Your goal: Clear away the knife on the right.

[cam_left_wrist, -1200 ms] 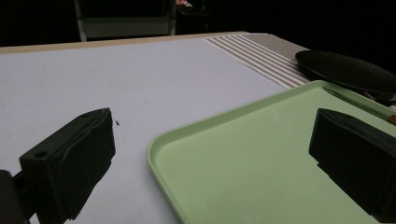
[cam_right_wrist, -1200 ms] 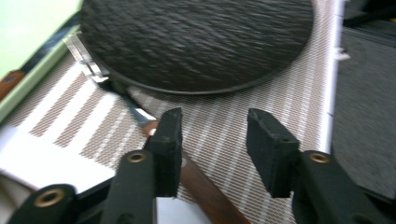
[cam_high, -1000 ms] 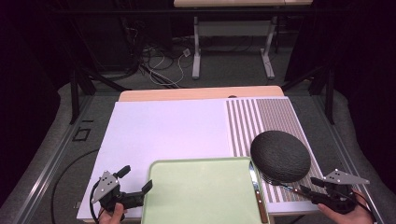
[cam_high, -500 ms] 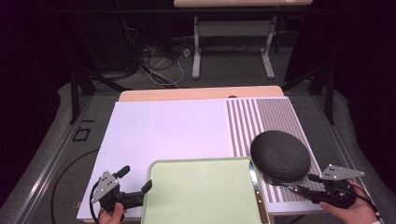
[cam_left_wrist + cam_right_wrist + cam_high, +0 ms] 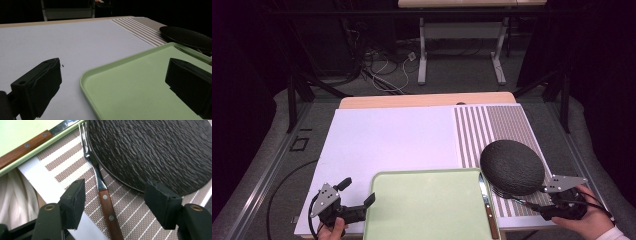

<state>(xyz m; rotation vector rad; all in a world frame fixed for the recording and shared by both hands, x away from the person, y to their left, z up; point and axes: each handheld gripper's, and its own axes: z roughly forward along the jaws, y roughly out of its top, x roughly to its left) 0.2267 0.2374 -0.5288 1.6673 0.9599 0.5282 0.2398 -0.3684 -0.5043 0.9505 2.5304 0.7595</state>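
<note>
Jaws of the right gripper, just spread wider, straddle the wood-handled steel fork beside the dark textured round plate; lower squarely, then pinch the handle.

White mat bare, open passage across table middle. Tray blocks near edge; plate crowds fork beside.
</note>
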